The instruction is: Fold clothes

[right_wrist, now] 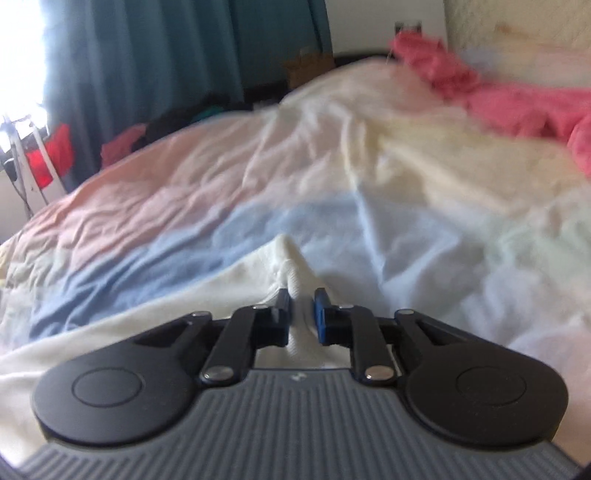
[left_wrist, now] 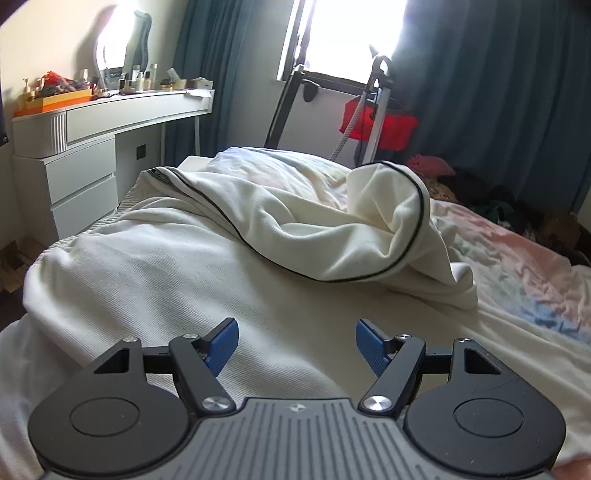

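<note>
- Spread across nearly all of both views: a bed [right_wrist: 207, 206] under a crumpled cover in pale bands of pink, blue, cream and white.
- Hung behind the bed: dark teal curtains [left_wrist: 498, 92], parted around a glaring window [left_wrist: 354, 33].
- Lying on the near part of the bed: a cream ribbed garment [left_wrist: 207, 258] with thin black piping, flat in the foreground, bunched into a raised fold further back (the fold stands up on the right in the left wrist view).
- Standing left of the bed: a white dressing table [left_wrist: 85, 147] with drawers, topped by a wavy mirror, small bottles and an orange tray.
- Heaped at the far right of the right wrist view: pink fabric [right_wrist: 517, 99], blurred, well apart from the garment.
- Showing by the window: something red [left_wrist: 376, 122] on a white frame (too unclear to name).
- Hovering low over the flat part of the garment: left gripper [left_wrist: 296, 341], jaws spread wide, blue pads [left_wrist: 221, 347] clear of the cloth, nothing between them.
- Pinching a raised peak of the same garment at its edge on the blue band of the cover: right gripper [right_wrist: 302, 314], jaws drawn nearly together with cream cloth squeezed between the pads [right_wrist: 320, 314].
</note>
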`<move>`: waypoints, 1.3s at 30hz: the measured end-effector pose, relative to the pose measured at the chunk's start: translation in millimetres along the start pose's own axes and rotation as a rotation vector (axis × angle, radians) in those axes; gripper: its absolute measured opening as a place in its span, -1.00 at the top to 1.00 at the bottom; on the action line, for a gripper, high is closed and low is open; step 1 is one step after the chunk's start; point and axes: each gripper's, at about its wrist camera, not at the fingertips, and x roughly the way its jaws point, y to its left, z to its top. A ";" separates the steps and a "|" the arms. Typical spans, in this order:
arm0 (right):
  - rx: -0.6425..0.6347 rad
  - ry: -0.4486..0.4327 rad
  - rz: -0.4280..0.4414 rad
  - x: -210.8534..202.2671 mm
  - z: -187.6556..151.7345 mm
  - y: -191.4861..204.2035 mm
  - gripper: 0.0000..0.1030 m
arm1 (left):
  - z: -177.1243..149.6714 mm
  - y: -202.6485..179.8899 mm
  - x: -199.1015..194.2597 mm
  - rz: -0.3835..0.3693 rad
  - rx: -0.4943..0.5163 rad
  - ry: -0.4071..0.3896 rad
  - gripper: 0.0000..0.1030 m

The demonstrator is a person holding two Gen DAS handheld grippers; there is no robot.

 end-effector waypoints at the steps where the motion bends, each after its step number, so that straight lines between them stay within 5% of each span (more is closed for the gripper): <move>1: 0.012 -0.020 -0.010 -2.4 2.7 -2.7 0.72 | -0.9 -1.1 0.0 0.001 0.004 -0.003 -0.39; 11: 0.007 -0.021 -0.085 1.2 -1.7 -4.5 0.61 | 1.9 -10.4 -8.4 -0.031 0.054 -0.069 -0.39; 14: -0.012 -0.061 -0.104 -14.2 1.0 2.8 0.29 | 6.3 -11.0 -12.9 -0.019 0.069 -0.098 -0.39; 18: -0.036 -0.104 -0.070 -41.0 5.6 11.8 -0.47 | 7.3 -10.5 -25.2 -0.009 0.093 -0.146 -0.40; 21: -0.108 -0.134 0.007 -71.8 3.6 27.7 -0.63 | 6.9 -8.7 -33.0 -0.026 0.088 -0.149 -0.40; 29: -0.224 -0.156 0.248 -146.4 4.0 86.4 -0.64 | 3.7 -5.8 -45.3 -0.046 0.100 -0.164 -0.40; 39: -0.174 -0.152 0.507 -226.8 -17.9 136.8 -0.63 | 2.1 -0.2 -50.3 -0.036 0.081 -0.165 -0.40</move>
